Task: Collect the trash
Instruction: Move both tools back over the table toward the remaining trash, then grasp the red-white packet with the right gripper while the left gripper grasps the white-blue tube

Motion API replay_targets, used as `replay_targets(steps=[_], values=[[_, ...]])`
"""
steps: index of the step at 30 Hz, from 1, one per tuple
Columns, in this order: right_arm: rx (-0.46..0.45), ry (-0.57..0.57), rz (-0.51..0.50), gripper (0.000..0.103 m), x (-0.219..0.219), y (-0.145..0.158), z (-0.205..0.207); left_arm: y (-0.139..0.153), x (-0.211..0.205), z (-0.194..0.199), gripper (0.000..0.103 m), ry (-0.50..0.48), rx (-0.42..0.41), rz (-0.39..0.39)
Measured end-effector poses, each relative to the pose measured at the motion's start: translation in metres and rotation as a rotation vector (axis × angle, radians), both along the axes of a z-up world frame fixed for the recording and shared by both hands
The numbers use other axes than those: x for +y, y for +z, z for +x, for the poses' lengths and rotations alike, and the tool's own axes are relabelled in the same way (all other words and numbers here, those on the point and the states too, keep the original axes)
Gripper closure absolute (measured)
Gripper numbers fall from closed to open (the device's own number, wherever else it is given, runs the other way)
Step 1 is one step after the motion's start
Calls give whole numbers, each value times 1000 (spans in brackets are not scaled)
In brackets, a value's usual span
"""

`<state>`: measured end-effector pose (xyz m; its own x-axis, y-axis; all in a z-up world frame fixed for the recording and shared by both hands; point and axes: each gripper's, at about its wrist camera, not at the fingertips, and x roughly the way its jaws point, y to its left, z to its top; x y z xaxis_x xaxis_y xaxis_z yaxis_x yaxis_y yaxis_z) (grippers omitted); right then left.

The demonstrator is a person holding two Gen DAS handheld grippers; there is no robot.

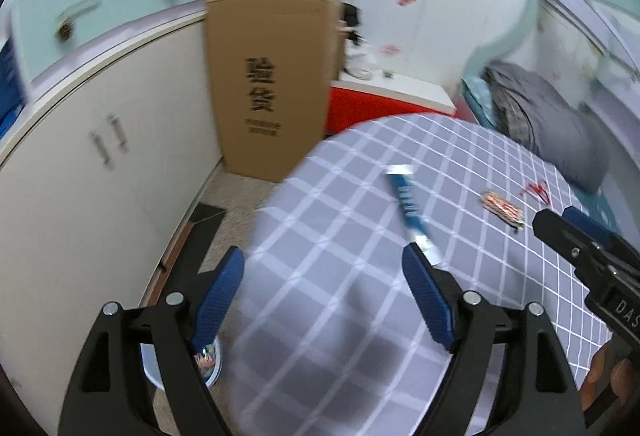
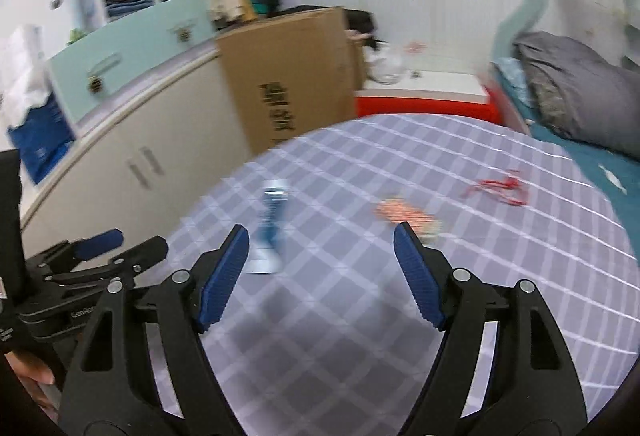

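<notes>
A blue and white wrapper (image 1: 410, 206) lies on the grey checked tablecloth (image 1: 340, 296); it also shows in the right wrist view (image 2: 272, 226). An orange-red wrapper (image 1: 503, 209) lies to its right, seen too in the right wrist view (image 2: 408, 217). A red string scrap (image 1: 537, 190) lies farther right (image 2: 500, 188). My left gripper (image 1: 322, 268) is open and empty over the table's left edge. My right gripper (image 2: 320, 248) is open and empty above the table, between the two wrappers; it shows at the right of the left wrist view (image 1: 576, 232).
A tall cardboard box (image 1: 272, 84) stands by white cabinets (image 1: 100, 156) left of the table. A red and white stand (image 1: 384, 104) is behind the table. A bed with grey bedding (image 1: 552, 120) is on the right. A bin (image 1: 208, 360) sits on the floor below.
</notes>
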<state>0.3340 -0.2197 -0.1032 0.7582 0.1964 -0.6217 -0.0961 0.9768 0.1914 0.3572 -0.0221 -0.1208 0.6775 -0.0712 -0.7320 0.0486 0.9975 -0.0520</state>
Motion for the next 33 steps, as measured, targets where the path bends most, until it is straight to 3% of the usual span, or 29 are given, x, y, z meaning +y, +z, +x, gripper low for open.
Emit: replay_targets(steps=[8, 10, 14, 18, 21, 22, 26, 29, 33], values=[[100, -36, -26, 29, -40, -32, 26, -23, -59, 38, 24, -40, 46, 97], [126, -34, -43, 29, -42, -39, 37, -28, -65, 44, 31, -57, 64, 110], [156, -44, -41, 29, -48, -49, 53, -39, -73, 58, 57, -77, 110, 142], [168, -39, -61, 29, -46, -55, 67, -43, -75, 63, 85, -100, 107, 122], [177, -26, -68, 29, -42, -56, 76, -43, -74, 63, 91, -103, 96, 131], [182, -10, -85, 33, -39, -57, 79, -42, -72, 62, 92, -99, 89, 128], [177, 4, -179, 67, -26, -55, 78, -38, -62, 55, 94, -92, 57, 112], [173, 10, -187, 78, -20, -55, 73, -31, -55, 46, 94, -94, 33, 101], [172, 8, -108, 80, -17, -54, 62, -20, -47, 30, 94, -97, -13, 119]])
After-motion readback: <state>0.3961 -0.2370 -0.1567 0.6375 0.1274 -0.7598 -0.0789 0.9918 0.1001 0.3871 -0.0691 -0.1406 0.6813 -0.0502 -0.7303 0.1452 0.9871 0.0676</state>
